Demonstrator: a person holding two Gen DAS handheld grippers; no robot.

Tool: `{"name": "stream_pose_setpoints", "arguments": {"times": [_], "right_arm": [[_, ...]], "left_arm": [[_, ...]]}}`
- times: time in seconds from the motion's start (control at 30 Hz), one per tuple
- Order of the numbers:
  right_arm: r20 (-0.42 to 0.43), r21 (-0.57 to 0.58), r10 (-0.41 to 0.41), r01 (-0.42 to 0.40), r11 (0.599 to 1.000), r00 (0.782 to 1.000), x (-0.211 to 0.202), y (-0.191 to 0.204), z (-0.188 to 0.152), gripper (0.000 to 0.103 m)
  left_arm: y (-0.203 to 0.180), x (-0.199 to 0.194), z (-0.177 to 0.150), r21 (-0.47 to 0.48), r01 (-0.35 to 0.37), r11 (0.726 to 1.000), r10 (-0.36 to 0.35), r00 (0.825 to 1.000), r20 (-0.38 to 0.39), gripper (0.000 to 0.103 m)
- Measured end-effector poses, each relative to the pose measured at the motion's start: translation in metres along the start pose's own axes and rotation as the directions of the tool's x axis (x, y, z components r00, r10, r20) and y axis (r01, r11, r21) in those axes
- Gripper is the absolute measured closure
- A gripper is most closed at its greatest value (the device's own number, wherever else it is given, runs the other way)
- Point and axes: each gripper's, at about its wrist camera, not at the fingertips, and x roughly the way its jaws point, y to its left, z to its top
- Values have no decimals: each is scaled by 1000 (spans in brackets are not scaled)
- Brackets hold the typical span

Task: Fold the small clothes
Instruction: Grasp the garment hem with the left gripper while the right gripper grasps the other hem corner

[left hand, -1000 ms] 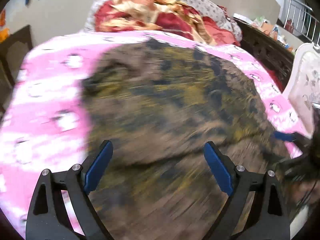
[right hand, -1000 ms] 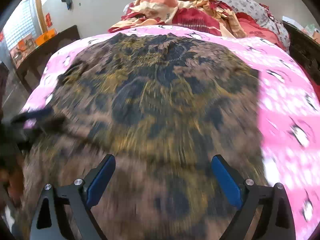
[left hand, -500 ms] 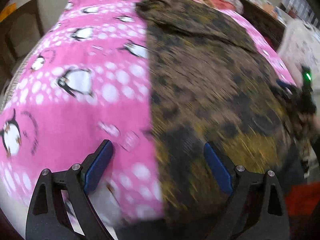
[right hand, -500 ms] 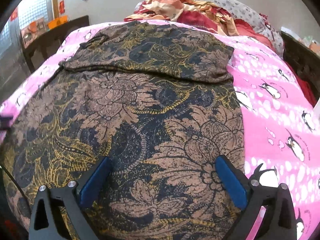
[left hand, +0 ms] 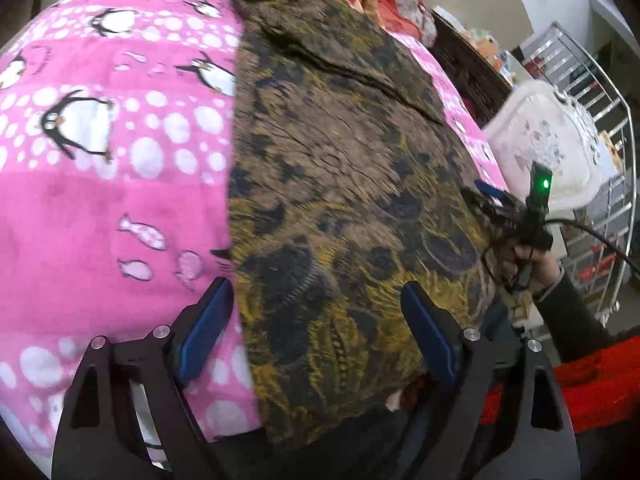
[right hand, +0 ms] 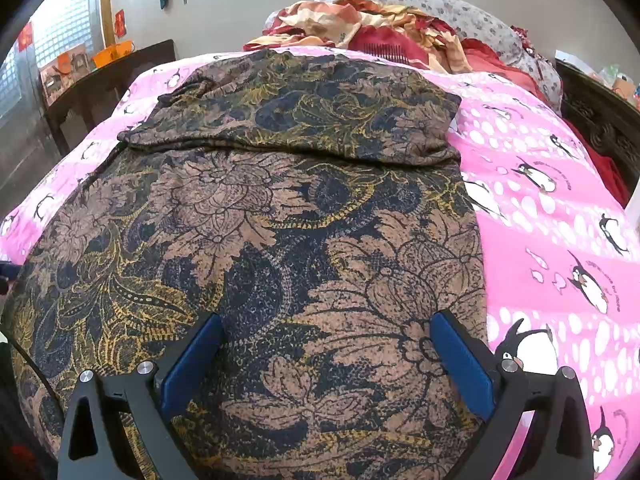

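A brown, black and gold floral garment [right hand: 280,240] lies spread on the pink penguin blanket [right hand: 560,200], its far part folded over [right hand: 300,108]. My right gripper [right hand: 326,332] stands open just above the near hem, nothing pinched. In the left wrist view the same garment [left hand: 340,184] fills the middle. My left gripper [left hand: 316,300] hovers over its near left edge; its jaws are closing, with the cloth's edge below and between them but not pressed by the pads. The right gripper [left hand: 504,208] shows at the garment's far side, held by a hand [left hand: 536,264].
A heap of red and orange bedding [right hand: 380,28] lies at the head of the bed. A dark wooden bed frame [right hand: 600,96] runs along the right. A white cushioned chair [left hand: 548,140] and a metal rack [left hand: 600,80] stand beside the bed. A dark table [right hand: 100,88] stands at the left.
The left gripper swung from over the garment's middle to its left near edge and tipped downward. The right gripper came nearer to the near hem and steadied; the blur is gone.
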Motion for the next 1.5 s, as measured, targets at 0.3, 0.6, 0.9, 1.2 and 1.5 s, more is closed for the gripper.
{"name": "stream_pose_setpoints", "arguments": {"times": [0.3, 0.6, 0.9, 1.2, 1.5], "right_arm": [[76, 82, 55, -61, 995, 996, -94, -36, -45, 18], [0, 174, 223, -220, 960, 975, -107, -61, -103, 57], [80, 275, 566, -564, 779, 820, -90, -87, -121, 70], [117, 317, 583, -587, 745, 804, -83, -88, -129, 80], [309, 226, 606, -676, 702, 733, -134, -97, -89, 99]], "left_arm": [[-3, -8, -8, 31, -67, 997, 66, 998, 5, 59], [1, -1, -4, 49, -119, 992, 118, 993, 16, 88], [3, 0, -7, 33, -92, 995, 92, 996, 2, 89], [-2, -4, -8, 34, -118, 993, 116, 993, 31, 98], [-35, -53, 16, 82, -48, 995, 29, 975, 219, 100]]}}
